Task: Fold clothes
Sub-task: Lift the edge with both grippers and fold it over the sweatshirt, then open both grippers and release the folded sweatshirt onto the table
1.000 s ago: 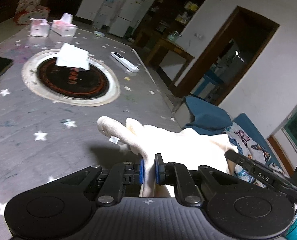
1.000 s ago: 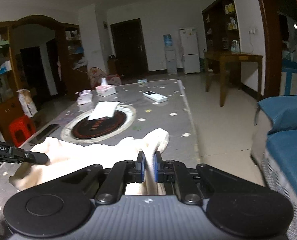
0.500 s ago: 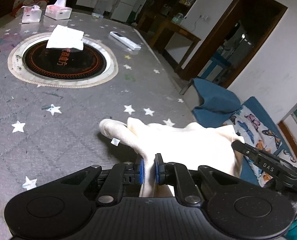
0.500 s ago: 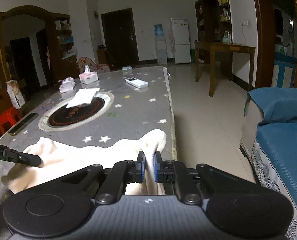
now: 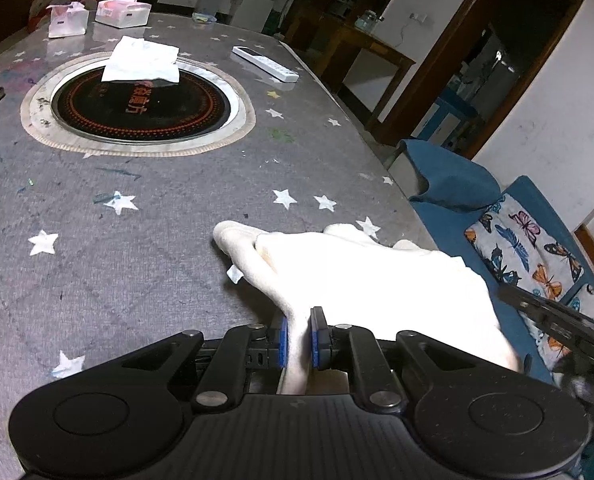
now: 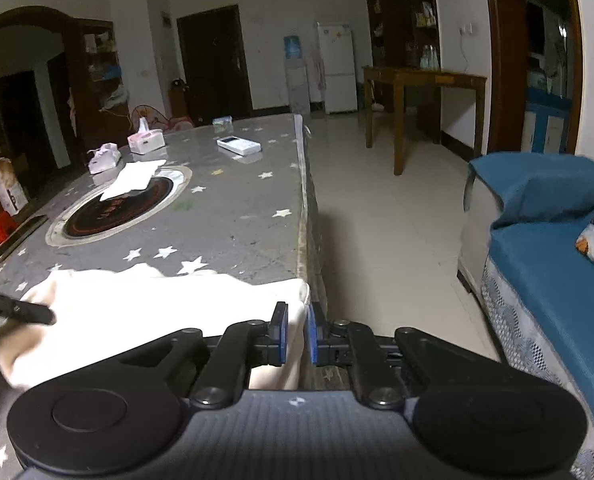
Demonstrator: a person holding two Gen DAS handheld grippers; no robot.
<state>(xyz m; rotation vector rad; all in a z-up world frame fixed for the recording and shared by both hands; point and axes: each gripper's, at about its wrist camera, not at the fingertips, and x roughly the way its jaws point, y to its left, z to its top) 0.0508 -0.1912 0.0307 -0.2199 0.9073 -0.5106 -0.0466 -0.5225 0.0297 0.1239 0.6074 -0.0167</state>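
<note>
- Lying on the near right corner of the star-patterned desk, the cream garment is stretched between both claws.
- Left claw is clamped on the cloth's left end.
- Right claw pinches the end at the desk's right edge.
- Farther off sit a white remote and tissue boxes.

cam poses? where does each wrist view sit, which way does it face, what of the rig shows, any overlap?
Left wrist: rides the left gripper, facing down across the table toward the sofa; the right gripper's tip shows.
Right wrist: rides the right gripper, facing along the table edge toward the fridge.
Shared: cream garment, cooktop, remote.
</note>
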